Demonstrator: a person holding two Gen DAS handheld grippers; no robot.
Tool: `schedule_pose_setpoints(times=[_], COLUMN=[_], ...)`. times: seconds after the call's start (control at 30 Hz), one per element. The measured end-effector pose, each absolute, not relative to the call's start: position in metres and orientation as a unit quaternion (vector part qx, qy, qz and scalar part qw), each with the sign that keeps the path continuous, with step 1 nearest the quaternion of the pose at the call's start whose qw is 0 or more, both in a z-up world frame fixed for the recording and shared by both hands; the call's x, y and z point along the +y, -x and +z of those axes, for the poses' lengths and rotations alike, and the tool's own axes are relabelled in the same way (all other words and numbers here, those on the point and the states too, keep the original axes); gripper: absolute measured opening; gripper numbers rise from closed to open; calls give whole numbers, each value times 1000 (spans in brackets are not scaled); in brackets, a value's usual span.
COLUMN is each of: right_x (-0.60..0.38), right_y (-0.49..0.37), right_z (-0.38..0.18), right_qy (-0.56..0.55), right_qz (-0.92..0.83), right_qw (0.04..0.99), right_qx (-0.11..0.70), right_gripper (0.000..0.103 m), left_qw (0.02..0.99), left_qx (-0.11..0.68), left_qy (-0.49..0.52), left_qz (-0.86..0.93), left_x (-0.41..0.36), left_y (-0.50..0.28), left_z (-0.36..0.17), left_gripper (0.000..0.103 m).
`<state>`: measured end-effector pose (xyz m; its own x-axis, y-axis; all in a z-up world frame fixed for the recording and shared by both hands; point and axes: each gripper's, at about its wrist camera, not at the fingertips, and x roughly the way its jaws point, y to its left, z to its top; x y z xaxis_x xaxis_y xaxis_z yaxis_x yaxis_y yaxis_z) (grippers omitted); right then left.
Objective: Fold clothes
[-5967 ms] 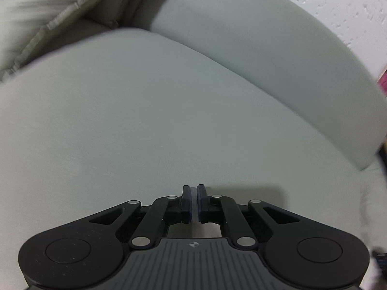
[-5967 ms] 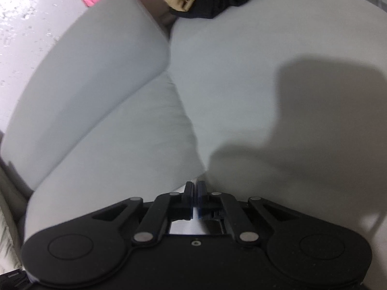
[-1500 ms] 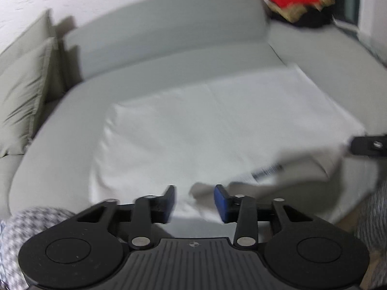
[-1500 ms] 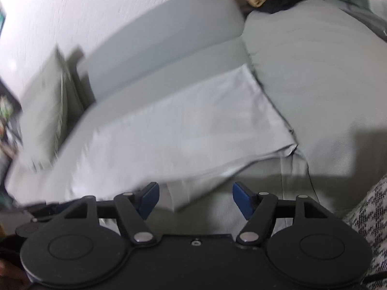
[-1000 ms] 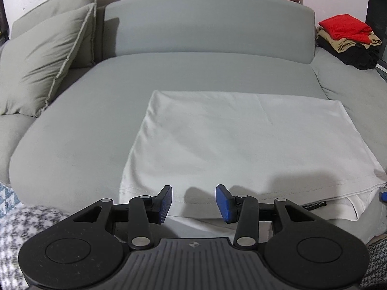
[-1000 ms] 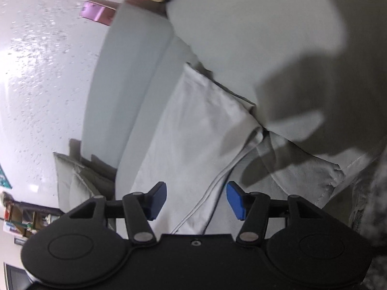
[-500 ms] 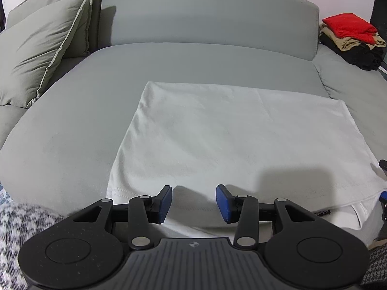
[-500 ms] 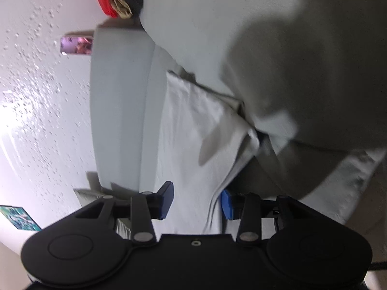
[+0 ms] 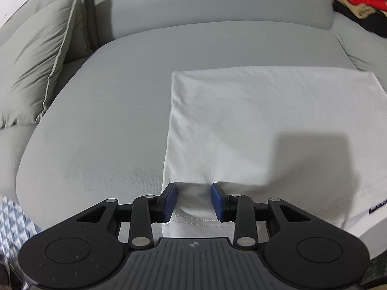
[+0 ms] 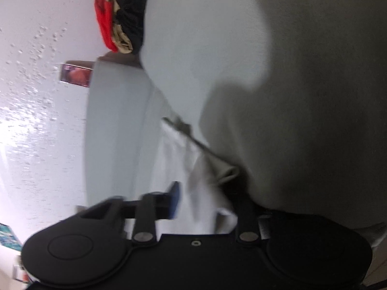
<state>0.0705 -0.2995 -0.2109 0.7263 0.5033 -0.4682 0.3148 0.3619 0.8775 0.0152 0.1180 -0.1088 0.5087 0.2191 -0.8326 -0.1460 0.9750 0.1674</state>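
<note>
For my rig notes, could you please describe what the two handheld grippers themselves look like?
The left gripper and the right gripper are black: each has hinged linkage bars with silver pivot pins, round discs either side and blue pads on its fingers. The left body is ribbed with a small central emblem. The right gripper's view is blurred.

A broad grey fabric sofa seat point(image 9: 116, 111) fills the left wrist view, its matching padded backrest point(image 9: 208, 2) running behind; two olive-grey piped cushions point(image 9: 36, 62) lean at the far left; a blue-and-white patterned cloth point(image 9: 12, 220) shows at the lower left edge; a white textured wall point(image 10: 36, 96) bears a small pink-framed picture point(image 10: 76, 75).
</note>
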Motion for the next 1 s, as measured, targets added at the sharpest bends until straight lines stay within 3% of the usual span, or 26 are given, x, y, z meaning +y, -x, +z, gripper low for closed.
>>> schedule_pose_setpoints(times=[0.2, 0.43, 0.73, 0.9, 1.0], right_x=[-285, -243, -92, 1, 39], right_y=[-73, -76, -55, -29, -24], right_z=[-185, -112, -30, -52, -91], right_qy=[-483, -326, -104, -7, 33], right_qz=[35, 47, 185, 267, 296], right_qw=[791, 877, 936, 917, 889], right_qx=[375, 349, 282, 295, 349], right_gripper=[4, 4, 4, 4, 4], left_qw=[888, 910, 905, 897, 892], left_qx=[451, 399, 384, 385, 390], left_qy=[-48, -11, 63, 106, 122], left_qz=[77, 116, 171, 189, 191], left_x=[120, 170, 212, 229, 235], left_y=[4, 30, 39, 42, 44], left_z=[-90, -56, -67, -71, -74], left_gripper=[33, 37, 37, 37, 37])
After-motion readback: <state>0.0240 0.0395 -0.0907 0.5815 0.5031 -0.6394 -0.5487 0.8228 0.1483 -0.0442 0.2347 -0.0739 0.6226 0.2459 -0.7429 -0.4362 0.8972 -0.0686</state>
